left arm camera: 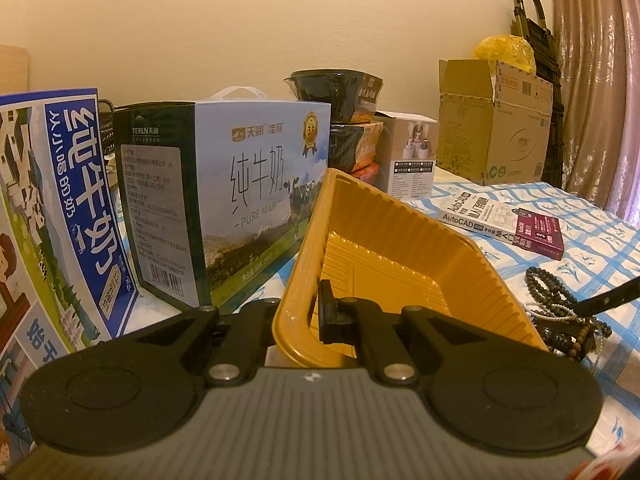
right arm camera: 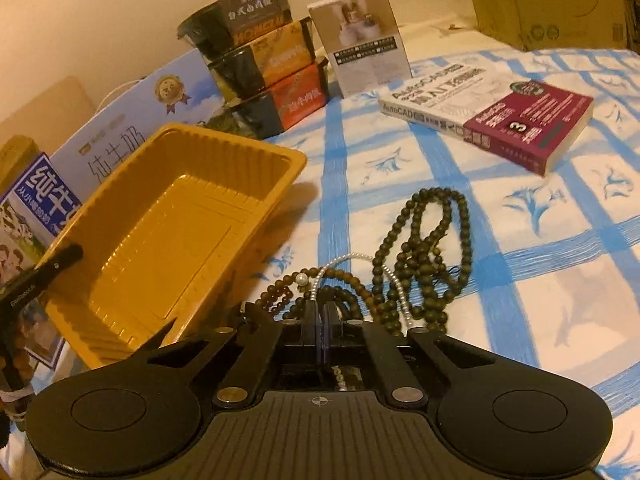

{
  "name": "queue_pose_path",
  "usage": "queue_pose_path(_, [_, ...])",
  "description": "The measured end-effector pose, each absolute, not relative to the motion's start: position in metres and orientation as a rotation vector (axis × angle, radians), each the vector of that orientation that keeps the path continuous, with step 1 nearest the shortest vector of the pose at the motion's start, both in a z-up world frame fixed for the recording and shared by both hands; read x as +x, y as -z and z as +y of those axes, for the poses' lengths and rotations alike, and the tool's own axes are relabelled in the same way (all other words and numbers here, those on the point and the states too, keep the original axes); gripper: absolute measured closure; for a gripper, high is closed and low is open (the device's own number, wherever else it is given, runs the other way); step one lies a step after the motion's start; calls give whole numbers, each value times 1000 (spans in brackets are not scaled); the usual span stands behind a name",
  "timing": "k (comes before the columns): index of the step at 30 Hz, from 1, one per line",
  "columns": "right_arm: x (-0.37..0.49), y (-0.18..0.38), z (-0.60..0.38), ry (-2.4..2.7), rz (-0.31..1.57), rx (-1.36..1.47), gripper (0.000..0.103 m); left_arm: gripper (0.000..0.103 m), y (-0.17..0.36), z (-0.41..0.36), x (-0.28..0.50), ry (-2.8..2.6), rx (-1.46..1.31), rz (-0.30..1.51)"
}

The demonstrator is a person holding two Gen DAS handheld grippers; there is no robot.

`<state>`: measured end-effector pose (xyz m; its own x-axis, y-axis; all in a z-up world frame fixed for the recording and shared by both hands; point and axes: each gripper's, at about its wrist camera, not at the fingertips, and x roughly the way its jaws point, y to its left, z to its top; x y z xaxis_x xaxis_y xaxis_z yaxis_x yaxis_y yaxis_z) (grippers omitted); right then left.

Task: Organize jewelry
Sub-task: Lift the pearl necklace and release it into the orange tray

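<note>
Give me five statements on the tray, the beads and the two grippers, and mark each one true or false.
1. The left gripper is clamped on the rim of the yellow plastic tray, which is tilted. True.
2. The yellow plastic tray already holds several bead strands. False: it is empty.
3. The right gripper is shut at the pile of jewelry, with the pearl strand running between its fingers. True.
4. The dark bead necklace lies on top of the AutoCAD book. False: it lies on the blue-checked cloth, apart from the book.
5. The stacked instant-meal bowls stand in front of the tray, nearest the right wrist camera. False: they stand behind it, by the wall.
</note>
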<state>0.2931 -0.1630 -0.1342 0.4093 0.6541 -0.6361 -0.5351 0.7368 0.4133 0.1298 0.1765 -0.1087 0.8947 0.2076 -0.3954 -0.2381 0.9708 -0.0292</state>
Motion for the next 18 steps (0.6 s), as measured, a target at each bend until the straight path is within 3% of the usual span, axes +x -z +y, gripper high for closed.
queue_pose_path(18, [262, 10, -230, -646, 589, 296, 102, 97, 106, 173, 129, -227, -73, 396])
